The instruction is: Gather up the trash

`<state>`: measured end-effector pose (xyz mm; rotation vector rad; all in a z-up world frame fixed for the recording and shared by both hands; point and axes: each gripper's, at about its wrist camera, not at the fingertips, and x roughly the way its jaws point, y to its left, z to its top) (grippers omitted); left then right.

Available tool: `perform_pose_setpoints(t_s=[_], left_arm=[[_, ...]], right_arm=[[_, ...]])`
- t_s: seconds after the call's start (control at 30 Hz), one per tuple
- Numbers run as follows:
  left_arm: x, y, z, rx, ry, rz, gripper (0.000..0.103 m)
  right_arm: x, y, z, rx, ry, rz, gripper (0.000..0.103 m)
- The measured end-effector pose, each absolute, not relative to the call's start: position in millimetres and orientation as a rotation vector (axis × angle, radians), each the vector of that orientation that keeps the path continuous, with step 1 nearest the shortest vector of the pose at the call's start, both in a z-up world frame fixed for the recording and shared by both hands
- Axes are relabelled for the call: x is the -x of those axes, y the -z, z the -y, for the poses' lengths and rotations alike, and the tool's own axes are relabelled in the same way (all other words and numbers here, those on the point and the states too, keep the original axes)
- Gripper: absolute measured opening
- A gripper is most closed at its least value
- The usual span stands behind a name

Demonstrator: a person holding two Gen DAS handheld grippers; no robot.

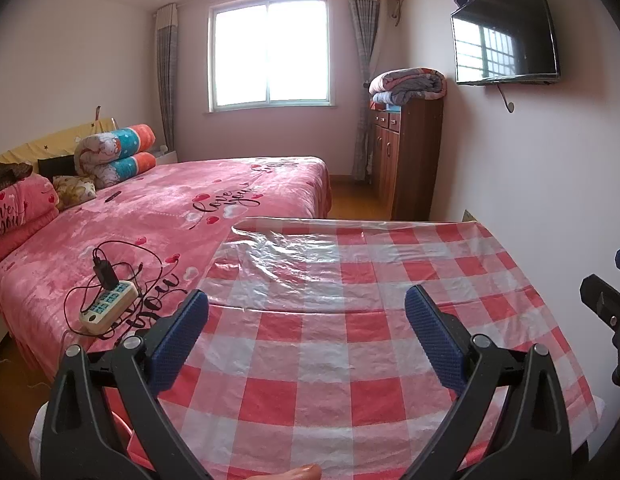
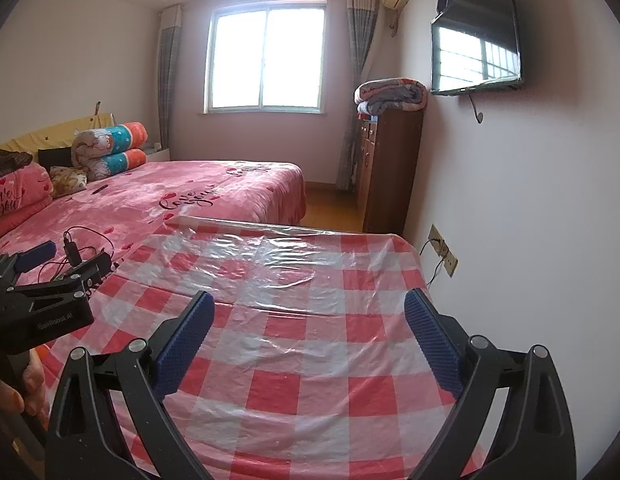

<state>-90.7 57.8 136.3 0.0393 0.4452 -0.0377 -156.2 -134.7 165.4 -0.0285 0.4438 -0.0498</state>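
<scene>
window [image 1: 269,50] bright, curtained | pink bed [image 1: 213,200] left | wooden cabinet [image 1: 406,152], tv [image 1: 506,36] on right wall

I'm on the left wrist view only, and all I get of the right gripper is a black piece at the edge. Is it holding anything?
Observer: No. The right gripper is open, with nothing between its blue pads, above the checked tablecloth.
Operator: What's on the wall past the table's right edge?
Observer: A wall socket, with a thin cable hanging from it.
Operator: How does my left gripper look from that side?
Observer: The left gripper sits over the table's left edge, by the bed. A hand grips its handle.
</scene>
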Motion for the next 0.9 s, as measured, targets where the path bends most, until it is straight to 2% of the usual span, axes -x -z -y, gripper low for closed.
perform_pose_setpoints(t_s=[0.9], left_arm=[[101.4, -139.2, -55.0, -0.041, 0.043, -0.424, 0.099]], right_arm=[[164.1, -172.6, 134.2, 0.034, 0.049, -0.439, 0.095]])
